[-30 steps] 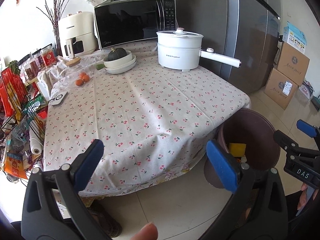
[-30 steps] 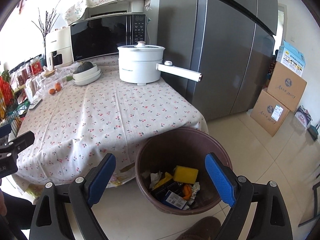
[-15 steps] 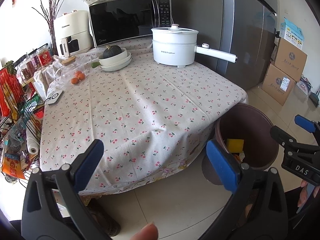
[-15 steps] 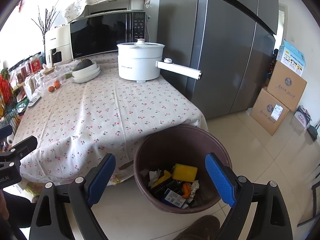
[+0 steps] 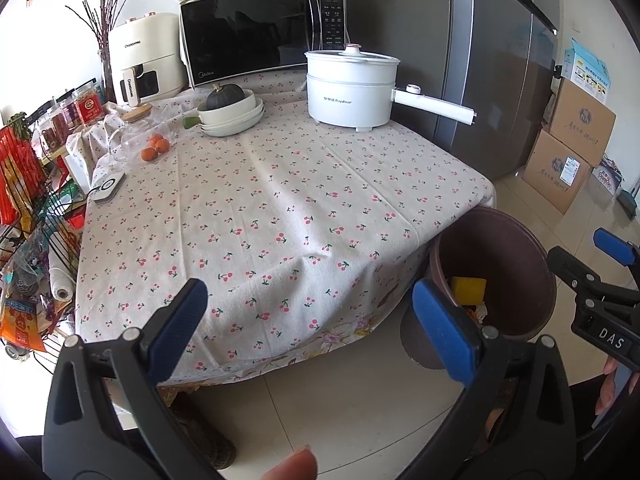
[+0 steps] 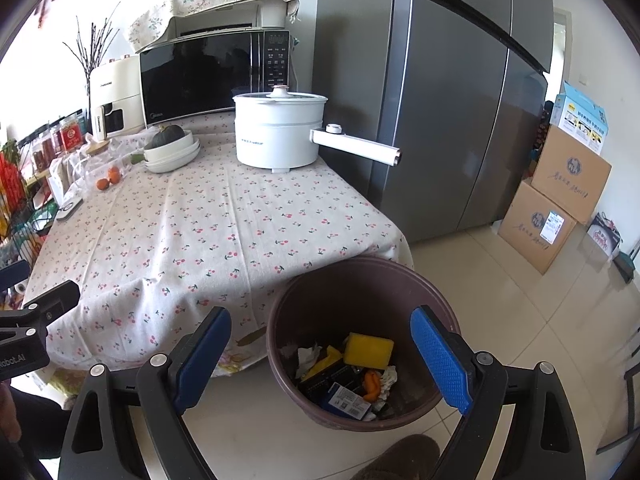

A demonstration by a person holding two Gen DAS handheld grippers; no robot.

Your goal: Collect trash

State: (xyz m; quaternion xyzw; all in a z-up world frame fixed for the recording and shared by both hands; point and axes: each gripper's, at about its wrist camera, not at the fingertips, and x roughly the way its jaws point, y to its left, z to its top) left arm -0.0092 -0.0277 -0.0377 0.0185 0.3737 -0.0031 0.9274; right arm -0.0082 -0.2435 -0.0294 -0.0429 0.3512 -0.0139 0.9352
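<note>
Both grippers, left gripper [image 5: 310,320] and right gripper [image 6: 320,354], are wide apart, holding nothing, while the brown bin [image 6: 436,300] beside the table [image 6: 208,232] has trash [image 6: 352,376] inside.

The left black plastic two-finger gripper [image 5: 310,322] has broad triangular arms with long cut-out slots, silver round screw heads at the joints, and blue textured rubber pads [image 5: 178,322] on the inner faces. The right black plastic two-finger gripper [image 6: 320,354] is built the same way — its blue pads [image 6: 438,360] show a fine diamond grip pattern. White lettering marks each body's side: "DAS" and "bot.AI".
</note>
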